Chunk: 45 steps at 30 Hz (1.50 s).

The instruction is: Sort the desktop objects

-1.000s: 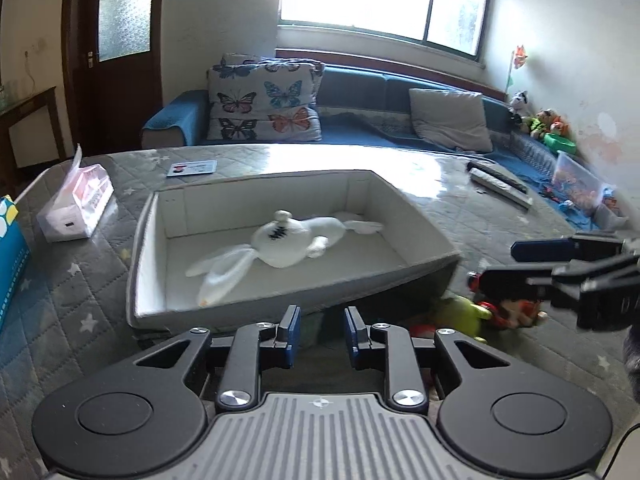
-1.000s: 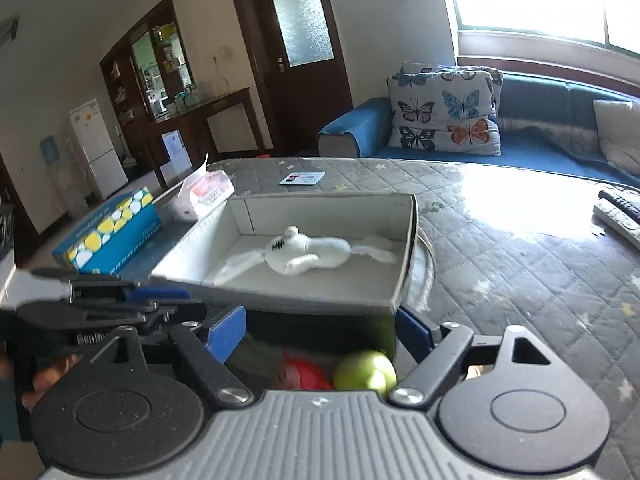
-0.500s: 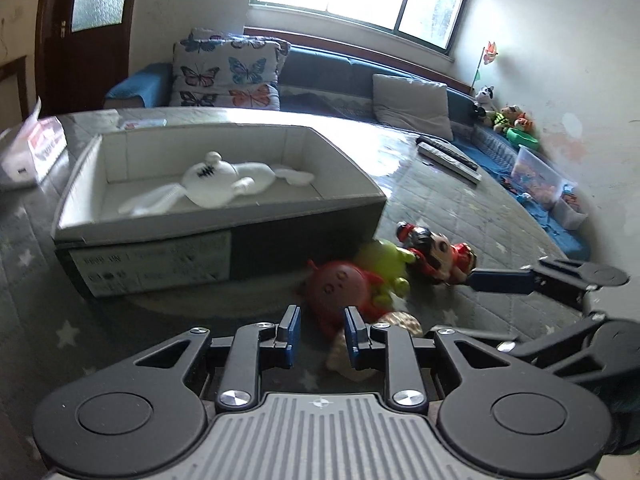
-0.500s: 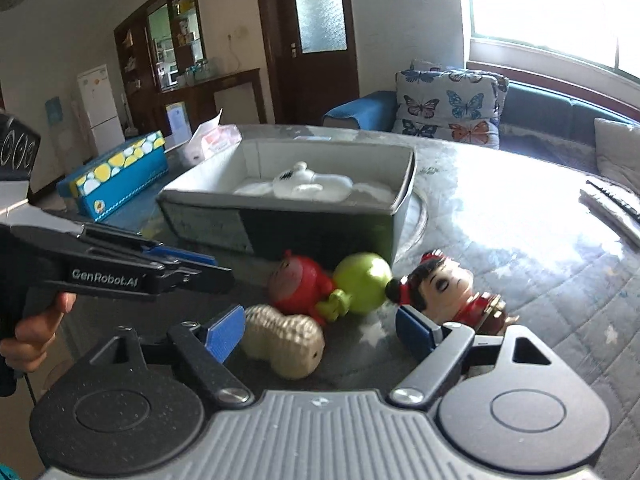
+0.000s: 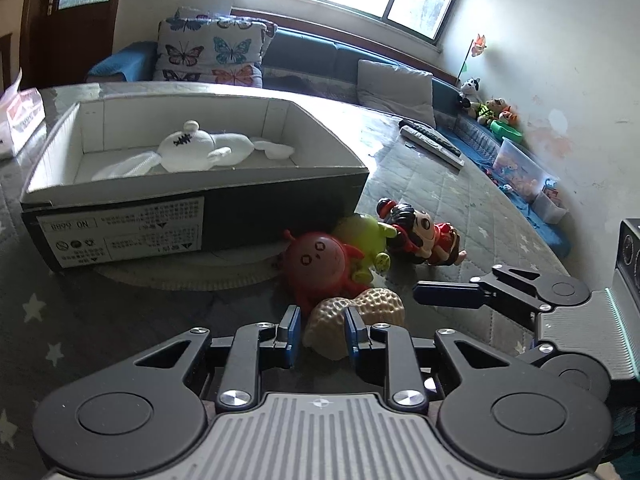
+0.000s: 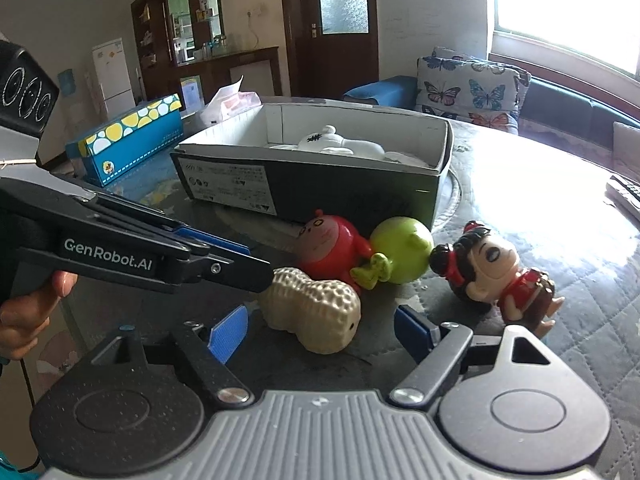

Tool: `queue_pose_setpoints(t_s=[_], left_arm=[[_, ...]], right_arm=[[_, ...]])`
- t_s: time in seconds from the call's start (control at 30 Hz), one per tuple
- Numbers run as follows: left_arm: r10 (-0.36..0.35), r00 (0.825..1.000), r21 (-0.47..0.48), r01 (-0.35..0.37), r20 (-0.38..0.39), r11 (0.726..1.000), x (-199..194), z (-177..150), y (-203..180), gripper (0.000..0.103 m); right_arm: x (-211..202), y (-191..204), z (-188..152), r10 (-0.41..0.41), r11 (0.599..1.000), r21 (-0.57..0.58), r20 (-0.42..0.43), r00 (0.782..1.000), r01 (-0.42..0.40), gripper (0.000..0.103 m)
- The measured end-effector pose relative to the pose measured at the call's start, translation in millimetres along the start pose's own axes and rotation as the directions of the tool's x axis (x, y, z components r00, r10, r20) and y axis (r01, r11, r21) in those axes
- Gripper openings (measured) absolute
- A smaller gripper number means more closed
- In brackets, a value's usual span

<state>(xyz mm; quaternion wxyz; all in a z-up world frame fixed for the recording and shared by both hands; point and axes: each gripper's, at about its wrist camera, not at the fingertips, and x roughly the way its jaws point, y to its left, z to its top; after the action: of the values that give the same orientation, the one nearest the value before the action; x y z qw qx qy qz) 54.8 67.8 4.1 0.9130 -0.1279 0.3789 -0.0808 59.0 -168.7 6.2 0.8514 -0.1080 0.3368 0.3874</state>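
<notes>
A beige peanut toy (image 5: 352, 320) (image 6: 316, 312) lies on the table in front of a shoebox (image 5: 200, 216) (image 6: 312, 192). My left gripper (image 5: 319, 330) (image 6: 256, 272) has its fingers on either side of the peanut's near end, narrowly open around it. My right gripper (image 6: 322, 332) (image 5: 452, 294) is wide open, just short of the peanut. A red round toy (image 5: 320, 260) (image 6: 332, 246), a green toy (image 5: 364, 240) (image 6: 400, 254) and a doll in red (image 5: 420, 232) (image 6: 496, 272) lie behind it. A white plush (image 5: 192, 150) (image 6: 340, 144) lies in the box.
A blue dotted tissue box (image 6: 128, 136) and a tissue pack (image 5: 20, 116) (image 6: 232, 104) stand left of the shoebox. Remote controls (image 5: 432, 142) lie at the table's far right. A sofa with butterfly cushions (image 5: 212, 52) is behind the table.
Both grippers have come down and forward to the toys. My left gripper now straddles the peanut, jaws slightly wider than before. My right gripper stays wide open.
</notes>
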Motion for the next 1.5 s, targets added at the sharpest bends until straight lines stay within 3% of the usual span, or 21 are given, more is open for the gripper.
queue_pose_setpoints(t_s=[0.43,0.83,1.5], left_arm=[[-0.053,0.998,-0.064,0.050,-0.034,0.997,10,3,9,0.029],[-0.072,0.997,-0.094,0.068,-0.031,0.993,13,4,16,0.035],[-0.089,0.995,-0.094,0.085,-0.042,0.992,15,2,21,0.036]], right_arm=[[8,-1,2,0.025,1.000,-0.010,-0.018,1.000,-0.026,0.062],[9,1,4,0.024,0.999,-0.030,-0.014,1.000,-0.024,0.052],[6,-8,5,0.047,0.999,0.003,-0.021,0.999,-0.047,0.047]])
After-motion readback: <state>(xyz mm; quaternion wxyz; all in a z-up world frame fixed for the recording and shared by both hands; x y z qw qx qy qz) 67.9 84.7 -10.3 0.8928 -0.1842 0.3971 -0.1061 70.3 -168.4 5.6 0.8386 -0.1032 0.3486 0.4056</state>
